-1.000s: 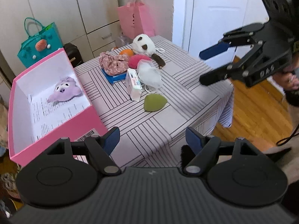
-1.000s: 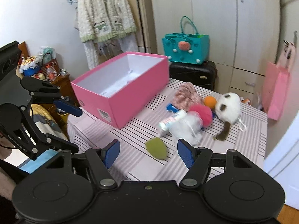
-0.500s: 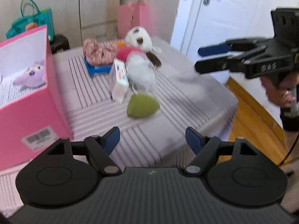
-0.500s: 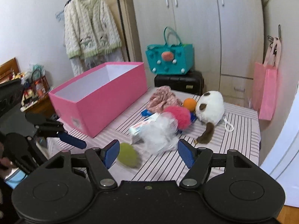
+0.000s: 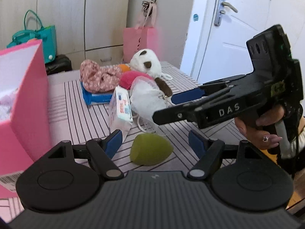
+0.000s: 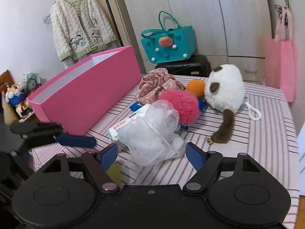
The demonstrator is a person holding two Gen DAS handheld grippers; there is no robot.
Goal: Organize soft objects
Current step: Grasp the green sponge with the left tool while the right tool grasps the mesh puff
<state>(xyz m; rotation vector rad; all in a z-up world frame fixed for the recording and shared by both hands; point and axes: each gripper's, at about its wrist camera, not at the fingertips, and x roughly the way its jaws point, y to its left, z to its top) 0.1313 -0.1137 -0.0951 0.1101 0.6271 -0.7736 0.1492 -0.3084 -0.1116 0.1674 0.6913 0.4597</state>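
Pink box (image 6: pixel 85 93): we see it open-topped at the left edge of the striped table (image 6: pixel 266 129), its long wall running back toward the wardrobe; from the left wrist view something pale and fuzzy shows inside, too blurred for us to name.

Left gripper (image 5: pixel 154 143): we hold it low over the near table edge with its blue pads apart; nothing is pressed between them.

Green sponge (image 5: pixel 150 149): it lies on the tablecloth in the gap between our left pads, touching neither; in the right wrist view only a sliver shows behind a blue pad.

Tissue pack (image 5: pixel 121 112): it stands tilted just behind the sponge, leaning beside the mesh puff.

White mesh puff (image 6: pixel 152 131): it sits in the middle of the table, directly ahead of our right gripper.

Right gripper (image 6: pixel 151 155): its jaws are opening; the near edge of the mesh puff lies in the gap, and we see no pad pressing on it. In the left wrist view it reaches in from the right, held by a hand (image 5: pixel 261 126).

Floral cloth (image 6: pixel 158 87): bunched on a blue packet (image 5: pixel 97 97), behind the tissue pack.

Pink pompom (image 6: pixel 181 106): it touches the mesh puff from behind.

Orange ball (image 6: pixel 196 87): wedged between the floral cloth and the plush.

White plush (image 6: pixel 225 89): farthest right of the pile, its brown tail (image 6: pixel 225 127) trailing toward us.
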